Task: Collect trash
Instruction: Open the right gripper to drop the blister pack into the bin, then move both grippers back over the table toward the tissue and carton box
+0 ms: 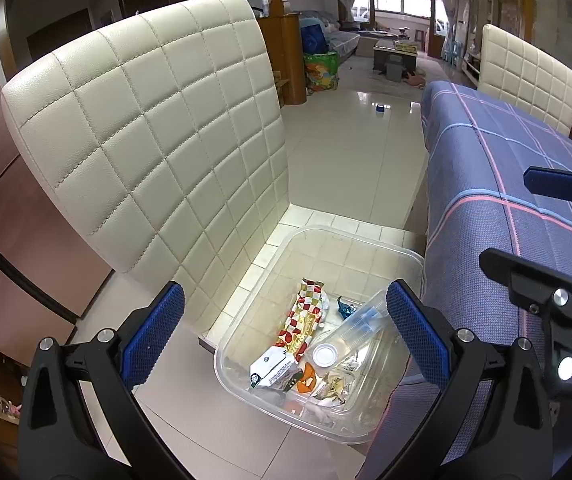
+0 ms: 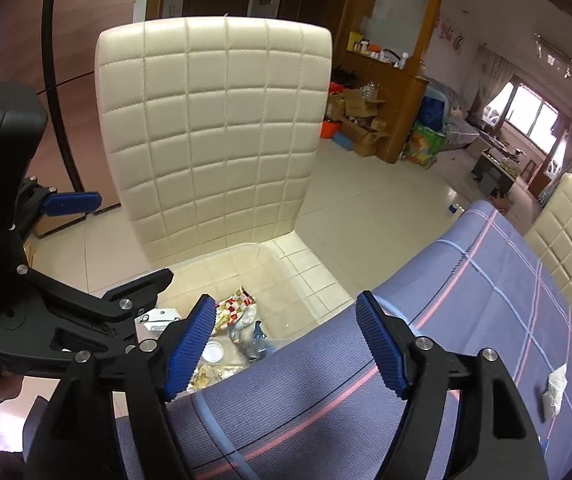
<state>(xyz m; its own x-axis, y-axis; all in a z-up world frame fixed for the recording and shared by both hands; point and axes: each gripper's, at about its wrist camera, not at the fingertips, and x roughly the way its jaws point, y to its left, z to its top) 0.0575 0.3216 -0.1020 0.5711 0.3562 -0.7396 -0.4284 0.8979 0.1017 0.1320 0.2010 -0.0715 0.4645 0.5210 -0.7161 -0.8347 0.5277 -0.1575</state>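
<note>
A clear plastic bin (image 1: 370,237) stands on the seat of a cream quilted chair (image 1: 145,140). In it lie a red-and-white checked wrapper (image 1: 306,316), a clear bottle (image 1: 356,326) with a white cap, and several small packets. My left gripper (image 1: 286,332) hangs open above the bin with nothing between its fingers. My right gripper (image 2: 286,348) is open and empty over the table edge, just right of the bin (image 2: 221,260). A crumpled white tissue (image 2: 556,390) lies on the tablecloth at the lower right.
A table under a blue plaid cloth (image 2: 466,280) fills the right side, its edge beside the chair. A second cream chair (image 2: 566,248) stands behind it. Beige tiled floor (image 1: 346,152) runs to a living room with boxes and bags along a wooden cabinet (image 2: 402,92).
</note>
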